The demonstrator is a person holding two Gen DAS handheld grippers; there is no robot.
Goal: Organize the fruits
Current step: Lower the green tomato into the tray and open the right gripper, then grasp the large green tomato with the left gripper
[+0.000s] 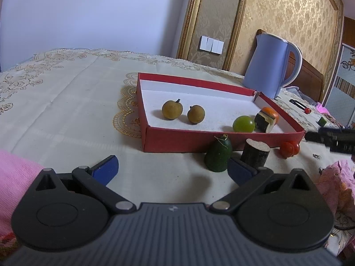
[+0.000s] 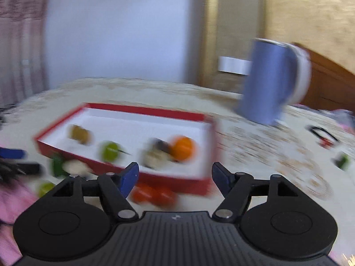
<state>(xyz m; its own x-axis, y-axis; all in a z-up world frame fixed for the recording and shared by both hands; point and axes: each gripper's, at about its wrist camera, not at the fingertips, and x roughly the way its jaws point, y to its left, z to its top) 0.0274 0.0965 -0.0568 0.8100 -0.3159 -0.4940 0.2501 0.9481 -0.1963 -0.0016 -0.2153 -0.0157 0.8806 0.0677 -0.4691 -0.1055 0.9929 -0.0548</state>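
We are holding left gripper [image 1: 172, 169] spread, empty, over table [image 1: 66, 115]; avocado [image 1: 218, 155] sitting just ahead, beside red box [image 1: 221, 141] front wall. Right gripper [image 2: 175, 177] gaping, empty, hovering near blurred tomato [image 2: 153, 194] at box edge.

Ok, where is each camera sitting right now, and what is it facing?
Left wrist: on the left gripper, low over the table, facing the red box; its open blue fingers show, and the right gripper at the right edge.
Right wrist: on the right gripper, blurred, facing the box's front right corner; its fingers show open.
Shared: box, kettle, red fruit.
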